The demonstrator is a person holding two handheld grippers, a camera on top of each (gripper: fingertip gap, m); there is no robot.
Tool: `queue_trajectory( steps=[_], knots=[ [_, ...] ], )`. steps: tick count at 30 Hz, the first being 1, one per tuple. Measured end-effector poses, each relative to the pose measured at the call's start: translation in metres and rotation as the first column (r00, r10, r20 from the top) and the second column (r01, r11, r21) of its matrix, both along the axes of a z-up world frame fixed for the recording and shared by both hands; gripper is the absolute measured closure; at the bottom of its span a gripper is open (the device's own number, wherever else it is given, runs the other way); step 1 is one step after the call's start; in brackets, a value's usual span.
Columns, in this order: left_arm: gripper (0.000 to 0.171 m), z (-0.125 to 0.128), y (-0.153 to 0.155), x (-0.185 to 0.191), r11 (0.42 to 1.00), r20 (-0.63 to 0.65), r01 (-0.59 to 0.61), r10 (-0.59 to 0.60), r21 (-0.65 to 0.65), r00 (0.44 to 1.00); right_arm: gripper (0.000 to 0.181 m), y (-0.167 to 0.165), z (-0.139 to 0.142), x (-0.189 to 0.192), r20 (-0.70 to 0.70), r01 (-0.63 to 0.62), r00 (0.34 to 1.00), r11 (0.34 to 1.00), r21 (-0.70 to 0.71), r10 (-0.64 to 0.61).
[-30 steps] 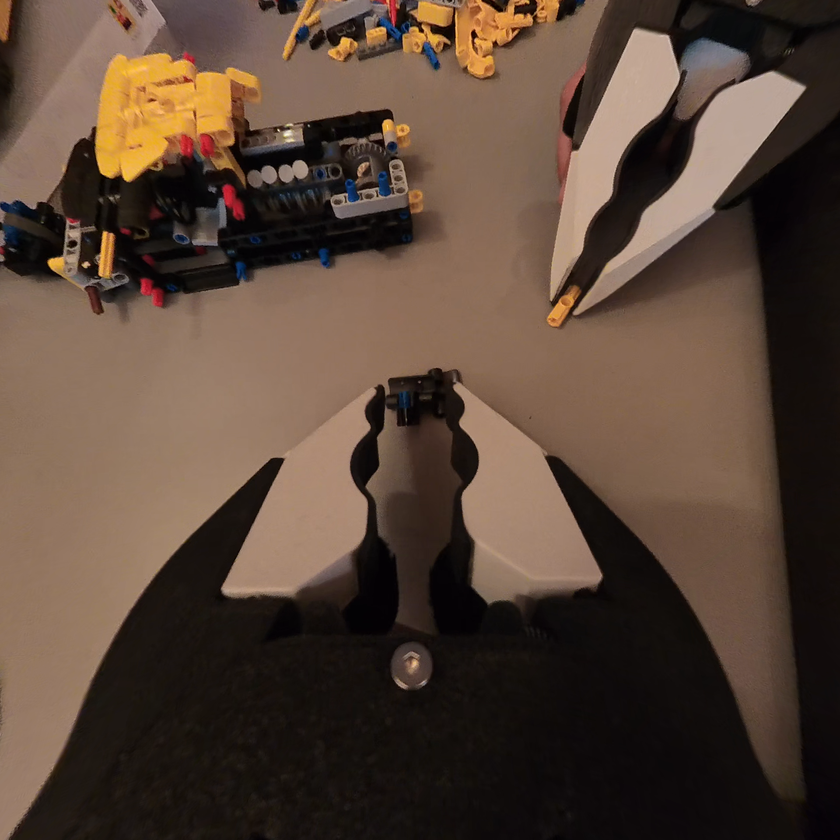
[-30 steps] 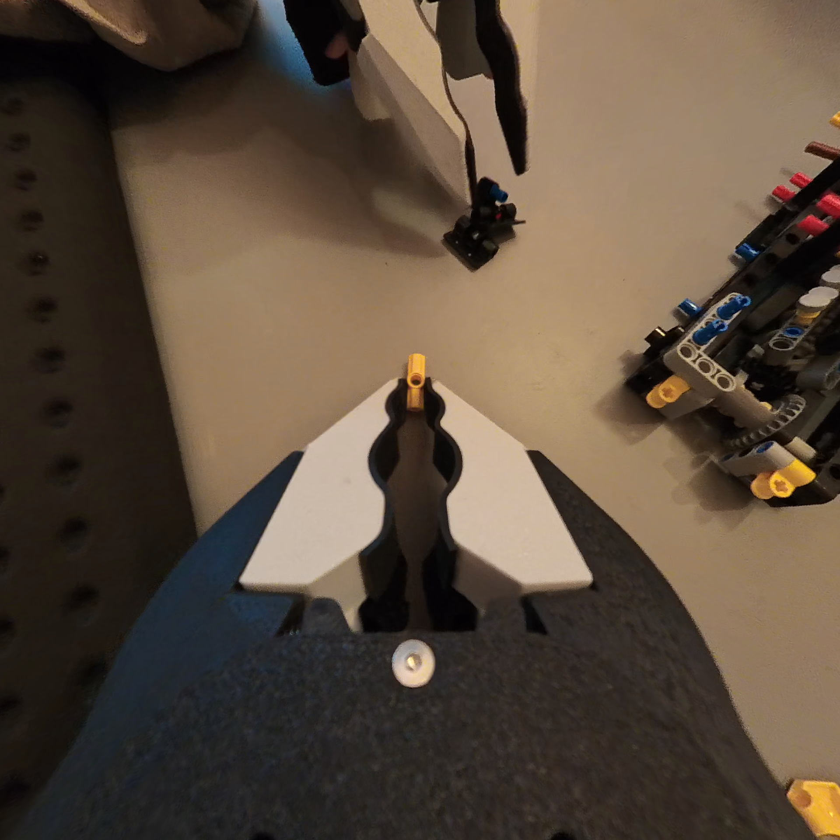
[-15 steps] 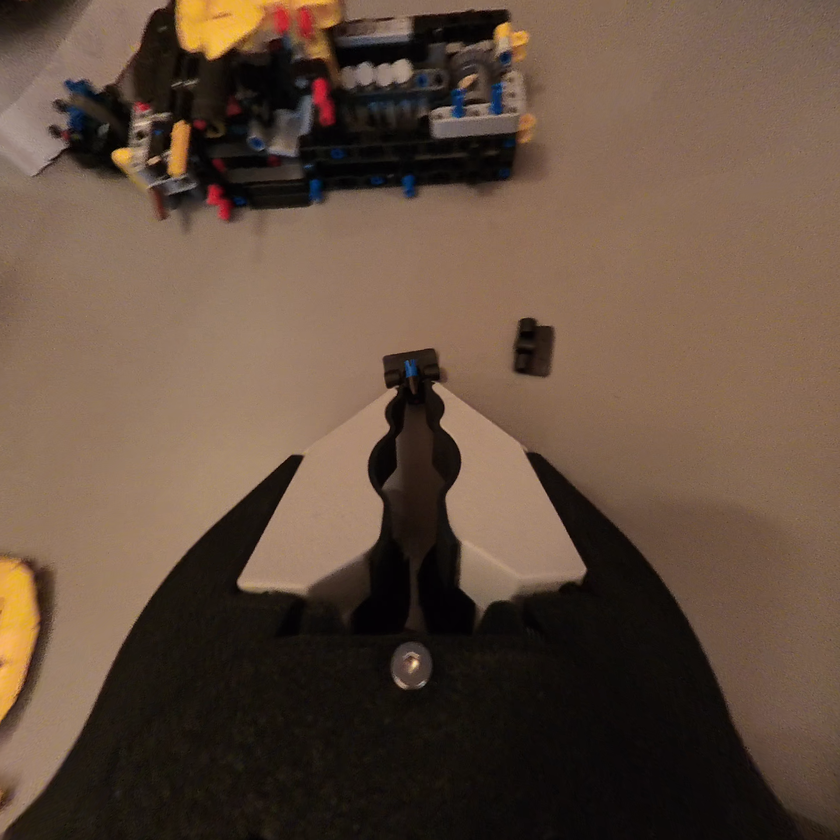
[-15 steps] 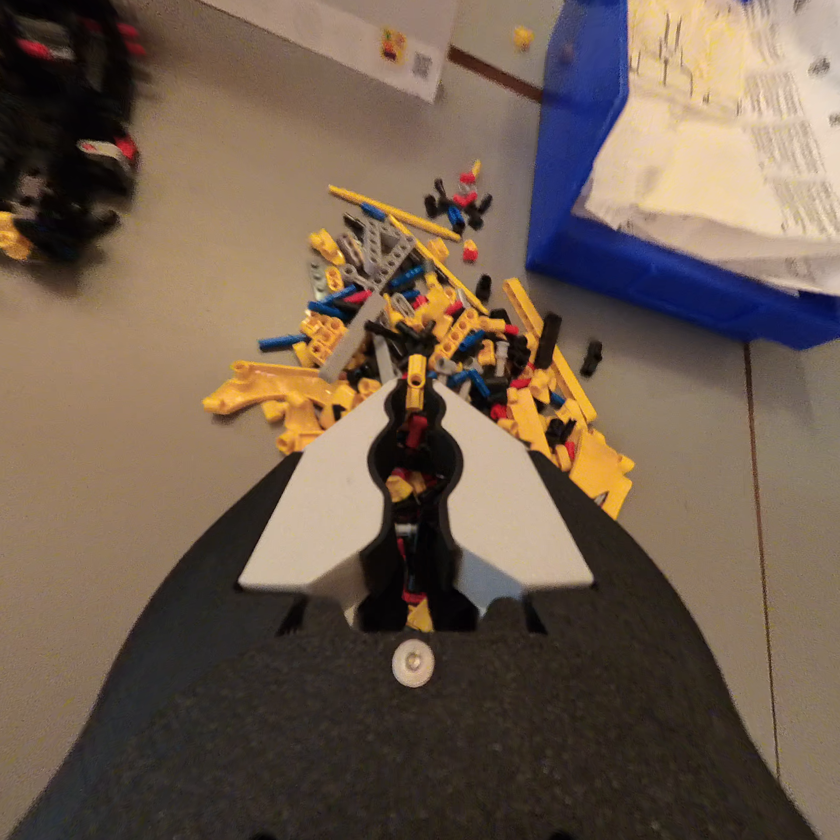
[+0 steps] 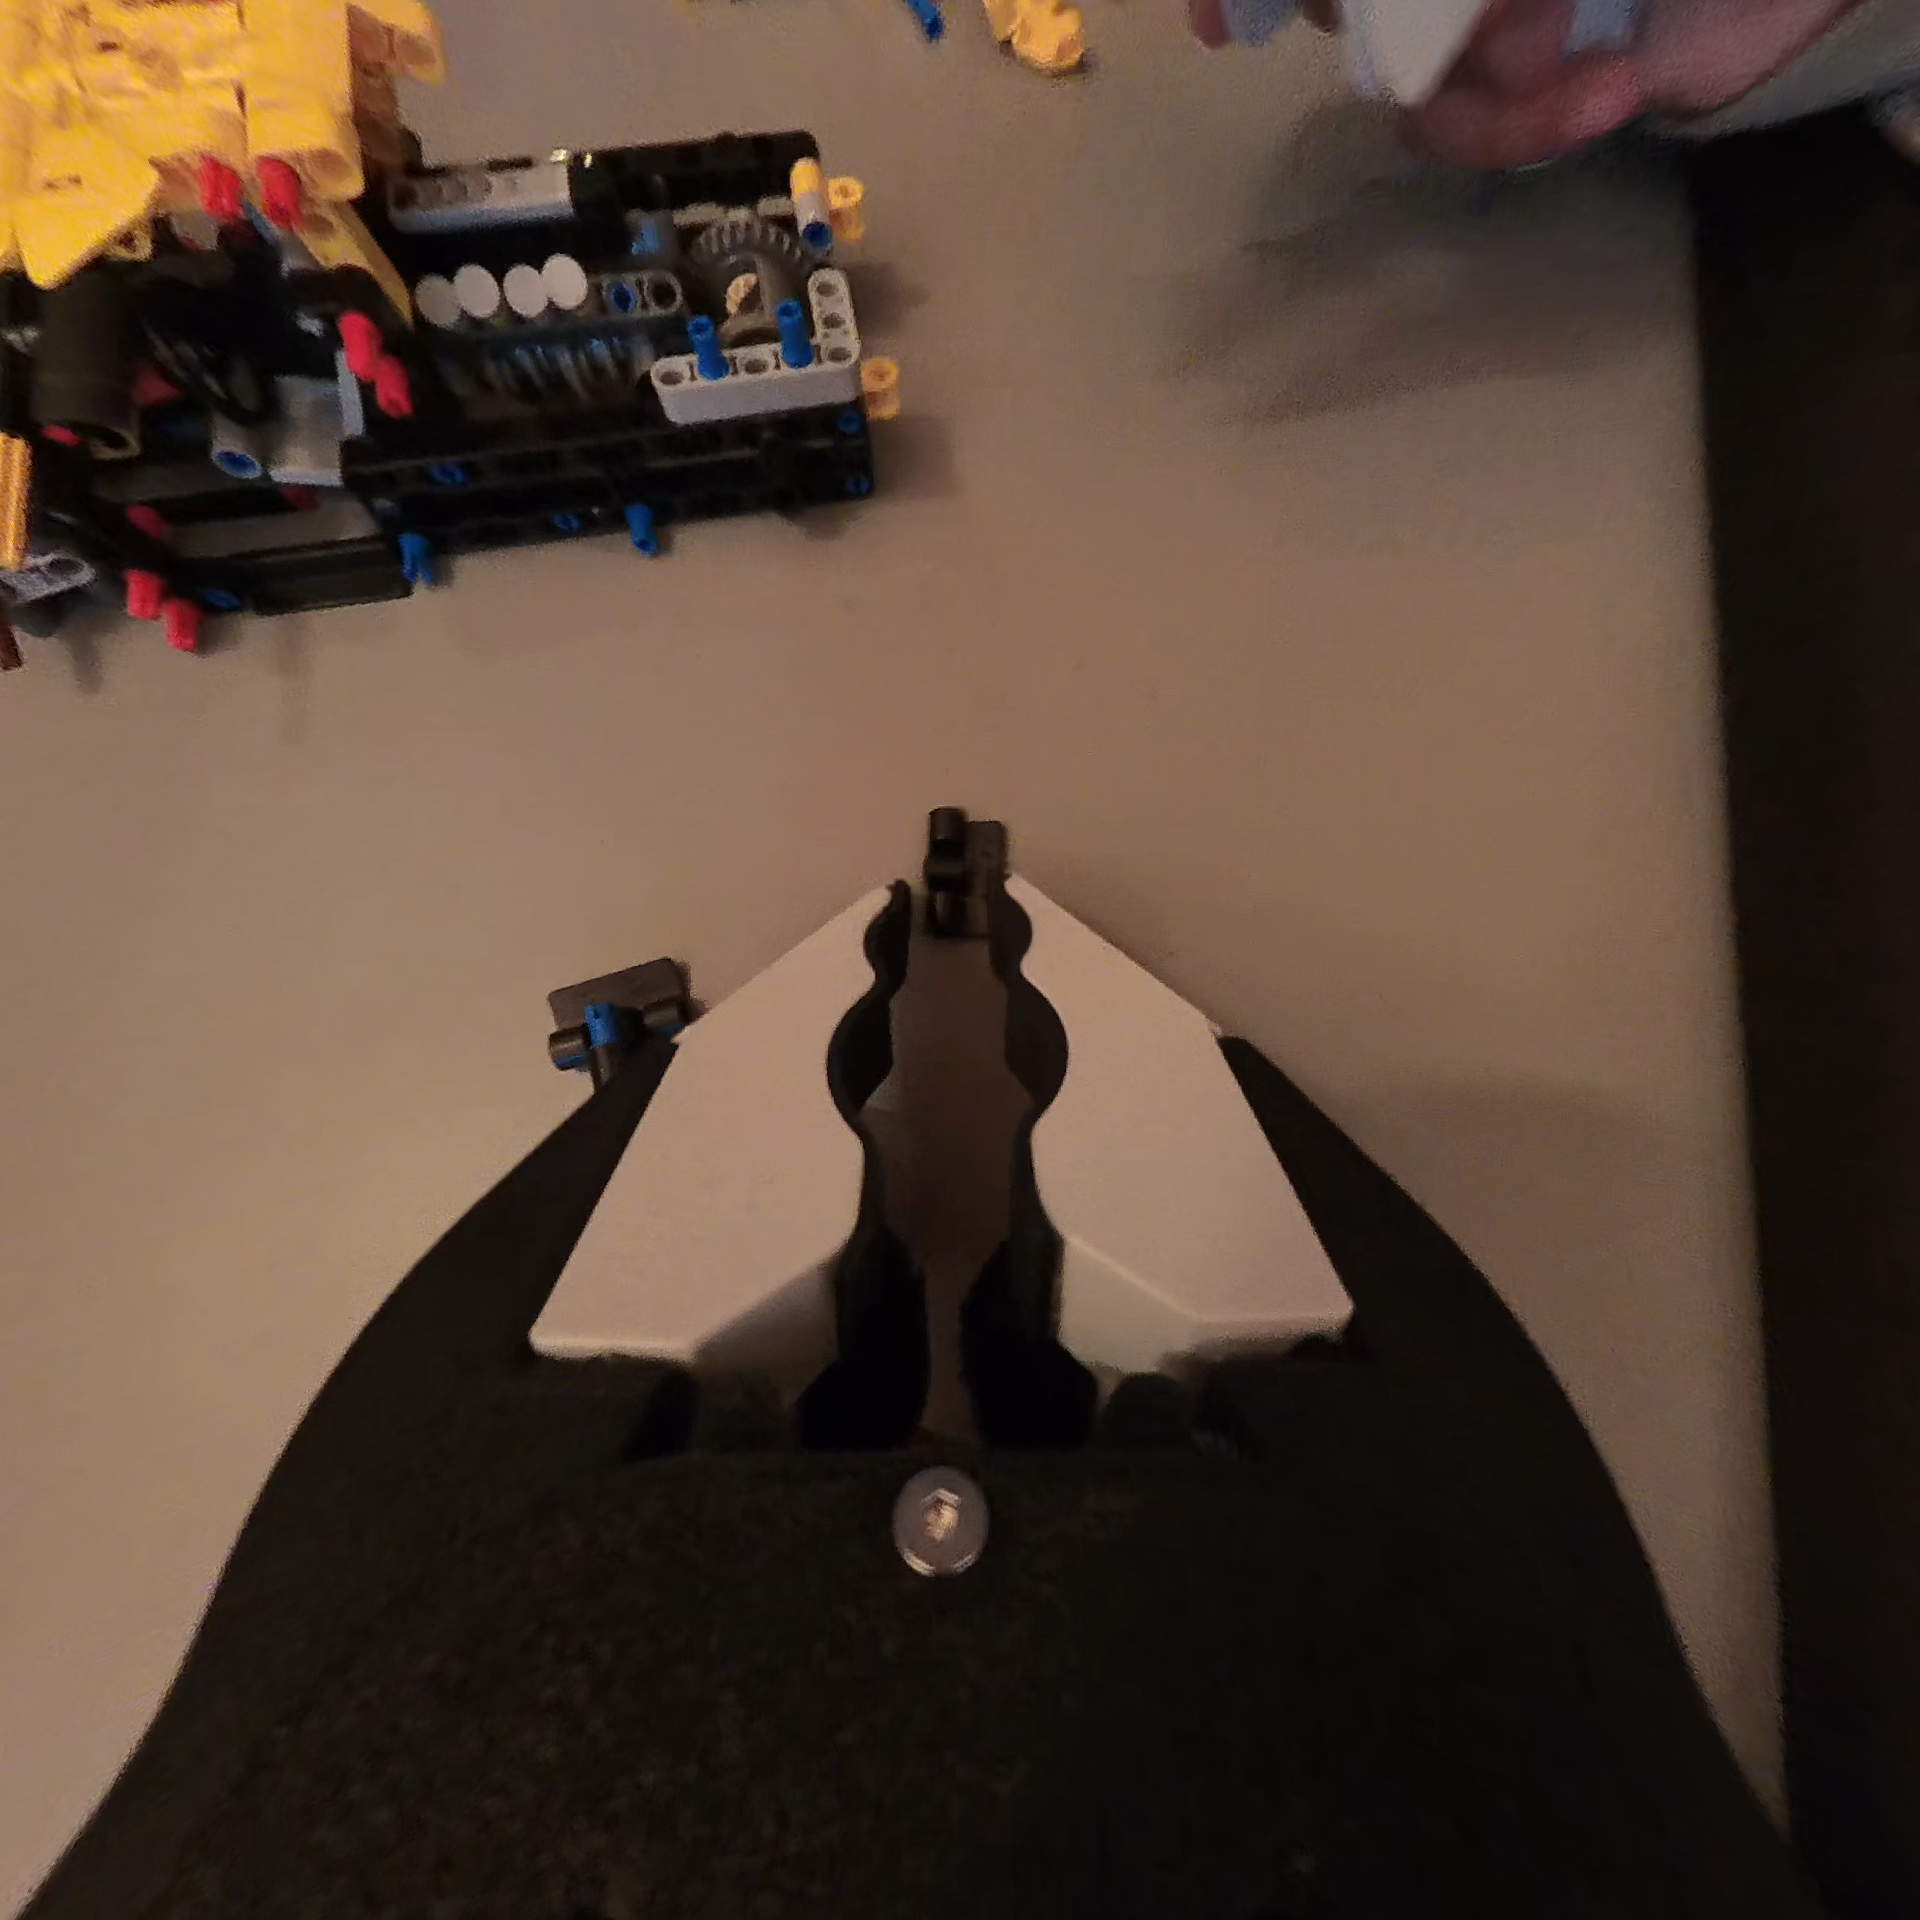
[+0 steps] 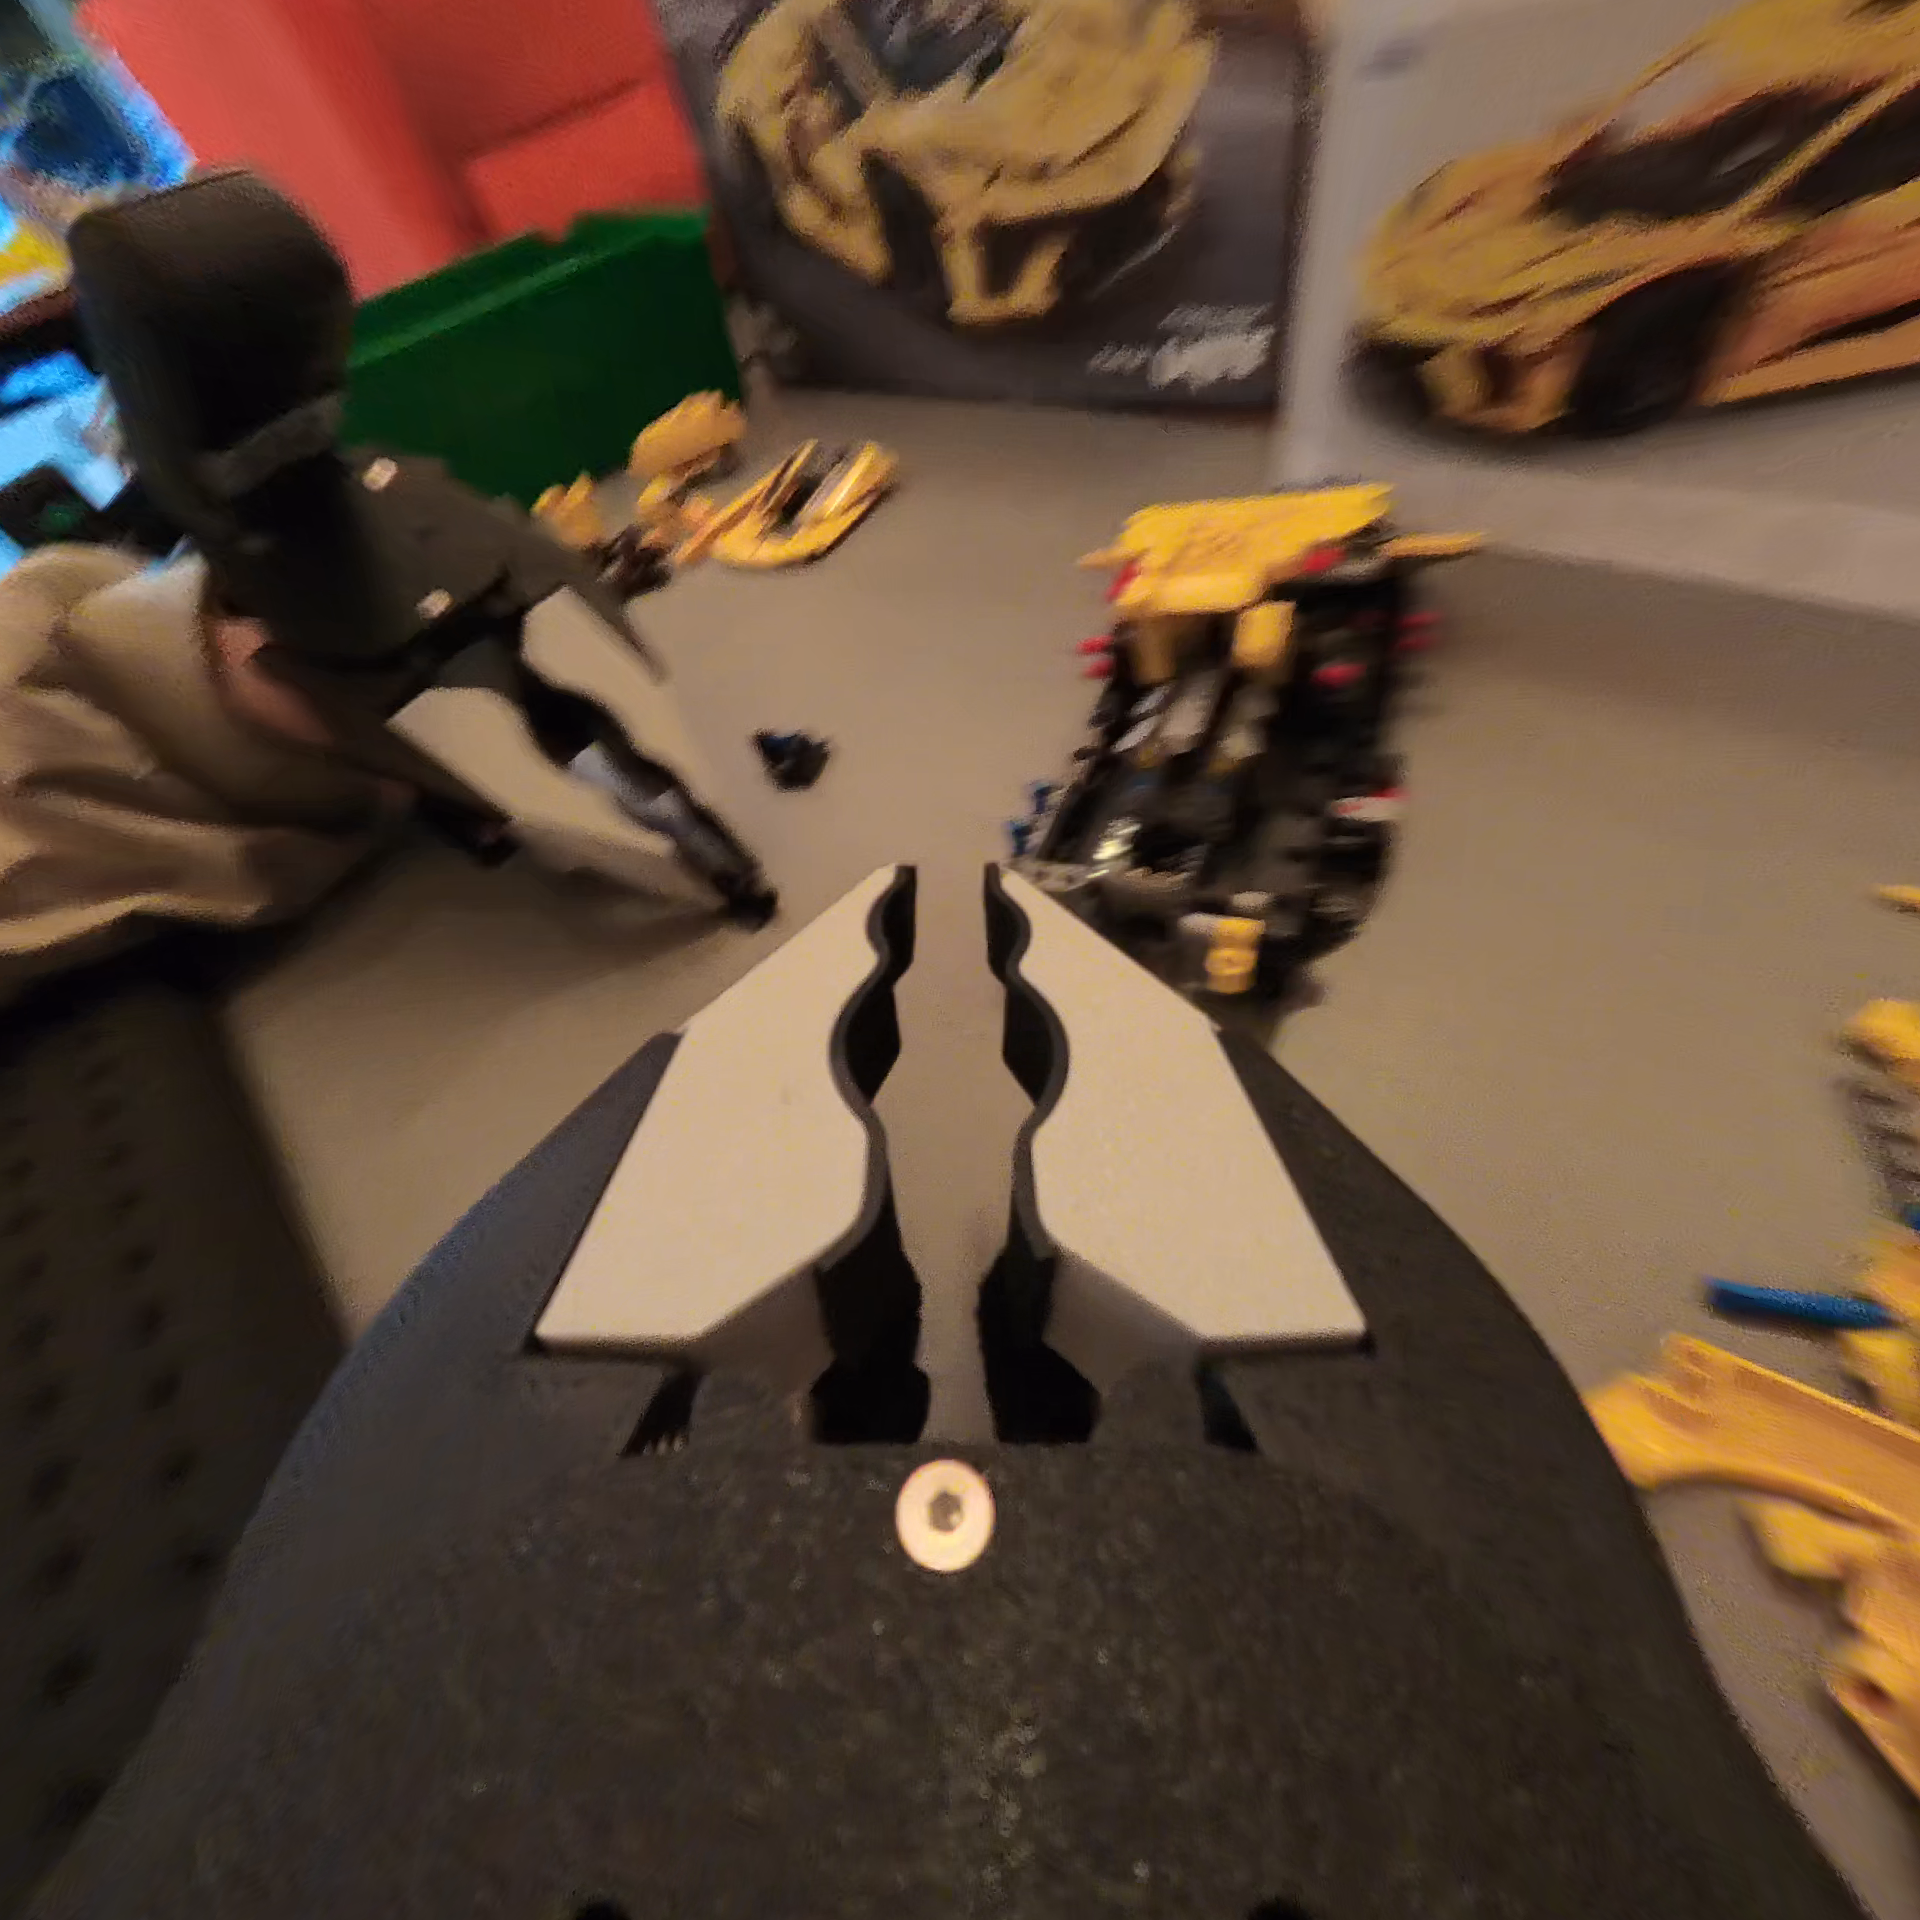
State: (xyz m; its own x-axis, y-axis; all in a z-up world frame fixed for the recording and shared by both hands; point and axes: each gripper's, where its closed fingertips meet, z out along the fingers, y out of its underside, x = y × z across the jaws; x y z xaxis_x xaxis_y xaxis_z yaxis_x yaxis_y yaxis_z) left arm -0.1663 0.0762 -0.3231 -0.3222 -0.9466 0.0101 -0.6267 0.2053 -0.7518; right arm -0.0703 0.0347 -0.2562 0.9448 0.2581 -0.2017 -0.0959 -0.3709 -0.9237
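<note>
My left gripper (image 5: 954,888) is low over the grey table (image 5: 1247,727), its jaws closed narrowly on a small black connector piece (image 5: 961,868) at the tips. A second black piece with a blue pin (image 5: 613,1023) lies on the table just left of its fingers; it also shows in the right wrist view (image 6: 792,753). My right gripper (image 6: 951,878) is slightly open and empty, raised above the table and facing the left gripper (image 6: 743,894). A partly built black and yellow brick vehicle (image 5: 582,395) stands at the upper left and shows in the right wrist view (image 6: 1236,748).
A blurred hand (image 5: 1538,94) is at the top right. The table's dark right edge (image 5: 1818,935) is close. Two boxes with yellow car pictures (image 6: 997,187) (image 6: 1621,239), a green bin (image 6: 540,353), yellow panels (image 6: 790,509) and loose yellow parts (image 6: 1766,1455) surround the work area. Some 12 cm of space lies between my two pairs of fingers.
My left gripper let go of the blue-pin piece, shifted right and closed on the other black piece. My right gripper no longer holds the yellow pin, opened, and swung round from the parts pile.
</note>
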Motion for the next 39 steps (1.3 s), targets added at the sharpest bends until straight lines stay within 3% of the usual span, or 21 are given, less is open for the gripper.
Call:
queue_trajectory(
  steps=[4,6,8,10,12,17,20,25,27,28,30,32,34,37,39],
  knots=[
    [0.163,0.000,-0.009,0.006,1.000,0.005,0.014,-0.014,0.015,1.000,0.150,-0.005,-0.013,-0.046,0.097,-0.212,0.972,0.976,-0.042,0.216],
    [0.164,0.012,-0.021,0.015,0.997,0.044,0.004,0.000,-0.082,0.999,0.140,-0.006,-0.014,-0.057,0.244,-0.249,0.938,0.968,-0.019,0.246],
    [0.165,0.038,-0.035,0.030,0.938,0.095,-0.047,0.084,-0.342,0.992,0.126,-0.004,-0.015,-0.056,0.442,-0.216,0.877,0.976,0.011,0.189],
    [0.165,0.059,-0.038,0.042,0.828,0.114,-0.088,0.181,-0.554,0.977,0.126,-0.001,-0.015,-0.051,0.560,-0.154,0.821,0.987,0.037,0.107],
    [0.165,0.070,-0.040,0.047,0.771,0.141,-0.072,0.206,-0.633,0.968,0.126,0.002,-0.011,-0.044,0.611,-0.106,0.790,0.992,0.065,0.045],
    [0.165,0.071,-0.054,0.047,0.704,0.131,-0.024,0.165,-0.710,0.978,0.136,0.001,-0.003,-0.045,0.578,-0.111,0.815,0.989,0.100,0.033],
    [0.165,0.069,-0.057,0.047,0.724,0.133,-0.018,0.152,-0.690,0.979,0.155,-0.001,-0.006,-0.050,0.588,-0.139,0.807,0.986,0.088,0.062],
    [0.163,0.068,-0.051,0.044,0.729,0.120,-0.027,0.149,-0.684,0.982,0.157,-0.001,-0.009,-0.046,0.604,-0.130,0.794,0.990,0.058,0.069],
    [0.143,0.080,-0.022,0.039,0.781,0.181,-0.069,0.229,-0.621,0.956,0.157,0.000,0.000,-0.014,0.637,-0.021,0.769,0.995,0.099,-0.048],
    [0.142,0.083,0.002,0.034,0.820,0.210,-0.129,0.289,-0.557,0.934,0.157,-0.001,0.004,0.014,0.648,0.073,0.751,0.991,0.115,-0.131],
    [0.141,0.074,0.053,0.016,0.900,0.243,-0.296,0.380,-0.320,0.893,0.157,-0.012,0.009,0.086,0.637,0.314,0.704,0.942,0.118,-0.315],
    [0.141,0.055,0.087,-0.006,0.927,0.209,-0.370,0.374,-0.055,0.904,0.157,-0.034,0.005,0.151,0.569,0.535,0.666,0.840,0.086,-0.482],
    [0.141,0.037,0.090,-0.020,0.943,0.144,-0.332,0.328,0.002,0.934,0.157,-0.056,-0.011,0.193,0.518,0.679,0.627,0.734,0.001,-0.582],
    [0.138,0.024,0.072,-0.022,0.964,0.076,-0.256,0.261,-0.068,0.962,0.157,-0.063,-0.034,0.200,0.468,0.698,0.665,0.707,-0.113,-0.582],
    [0.138,0.017,0.073,-0.019,0.965,0.064,-0.264,0.262,0.008,0.963,0.155,-0.061,-0.034,0.199,0.512,0.711,0.635,0.696,-0.096,-0.578]
  ],
)
